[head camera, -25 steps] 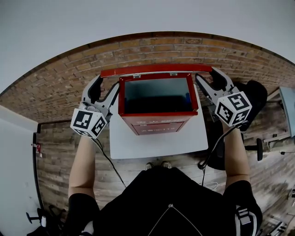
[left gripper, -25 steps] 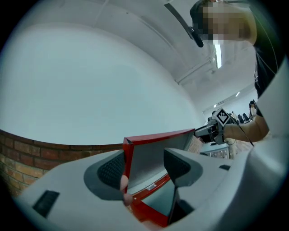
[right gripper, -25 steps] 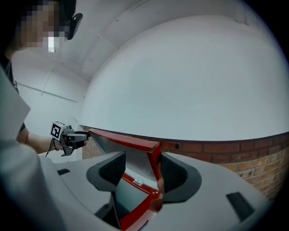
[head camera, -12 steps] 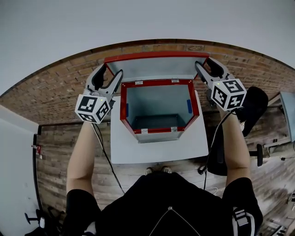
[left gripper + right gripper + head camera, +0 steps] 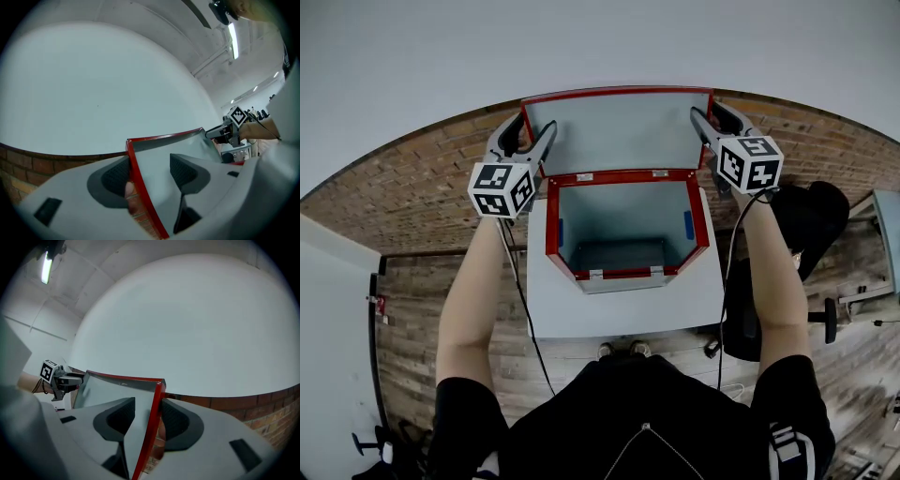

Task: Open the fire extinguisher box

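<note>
Standing at the far edge of the white table (image 5: 619, 314): red fire extinguisher box (image 5: 623, 230), lid (image 5: 619, 131) raised upright. My left gripper (image 5: 534, 133) straddles the lid's left edge, jaws apart. My right gripper (image 5: 706, 115) straddles its right edge, jaws closing, inner pad not yet touching.

Red fire extinguisher box (image 5: 623, 211) stands open, lid (image 5: 619, 131) raised upright.

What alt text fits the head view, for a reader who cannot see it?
From above, a red box stands open on a white table, its lid raised. The left gripper and right gripper each have a side edge of the lid between their jaws; the right one's jaws are closing.
</note>
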`<action>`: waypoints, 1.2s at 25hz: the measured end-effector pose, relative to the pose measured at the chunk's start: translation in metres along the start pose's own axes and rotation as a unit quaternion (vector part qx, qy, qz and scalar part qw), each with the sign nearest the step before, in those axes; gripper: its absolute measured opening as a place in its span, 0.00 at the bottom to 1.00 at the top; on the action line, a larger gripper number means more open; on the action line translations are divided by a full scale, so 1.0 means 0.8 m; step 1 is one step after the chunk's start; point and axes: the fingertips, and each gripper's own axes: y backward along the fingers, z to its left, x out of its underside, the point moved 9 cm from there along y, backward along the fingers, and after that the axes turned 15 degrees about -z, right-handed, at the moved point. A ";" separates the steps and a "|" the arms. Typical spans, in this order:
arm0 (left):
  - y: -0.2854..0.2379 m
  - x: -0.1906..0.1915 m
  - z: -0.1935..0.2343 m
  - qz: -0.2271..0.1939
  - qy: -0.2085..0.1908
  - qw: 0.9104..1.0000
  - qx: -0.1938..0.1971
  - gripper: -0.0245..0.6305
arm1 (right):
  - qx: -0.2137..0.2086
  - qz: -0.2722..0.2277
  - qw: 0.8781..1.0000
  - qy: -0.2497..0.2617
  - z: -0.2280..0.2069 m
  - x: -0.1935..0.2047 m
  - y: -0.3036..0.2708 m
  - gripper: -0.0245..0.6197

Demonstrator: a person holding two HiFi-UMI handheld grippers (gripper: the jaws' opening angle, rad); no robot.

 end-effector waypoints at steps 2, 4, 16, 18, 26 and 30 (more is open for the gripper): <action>-0.007 0.006 0.004 0.005 -0.001 1.000 -0.002 0.52 | 0.001 0.004 1.000 0.000 -0.003 0.004 -0.009 0.33; -0.012 0.011 0.008 0.008 -0.005 1.000 -0.003 0.52 | 0.002 0.005 1.000 -0.001 -0.006 0.007 -0.016 0.33; -0.013 0.013 0.010 0.021 -0.032 0.999 0.001 0.52 | -0.008 0.000 1.000 0.008 -0.012 0.013 -0.019 0.33; -0.007 0.006 0.011 0.018 -0.042 0.999 -0.010 0.52 | 0.002 -0.015 1.000 0.012 -0.016 0.007 -0.009 0.33; 0.048 -0.054 -0.003 -0.051 -0.055 0.996 -0.045 0.43 | 0.019 -0.088 0.995 0.033 -0.003 -0.046 0.071 0.30; 0.085 -0.079 -0.028 -0.085 -0.032 0.994 -0.056 0.20 | 0.014 -0.109 0.993 0.043 0.028 -0.065 0.114 0.13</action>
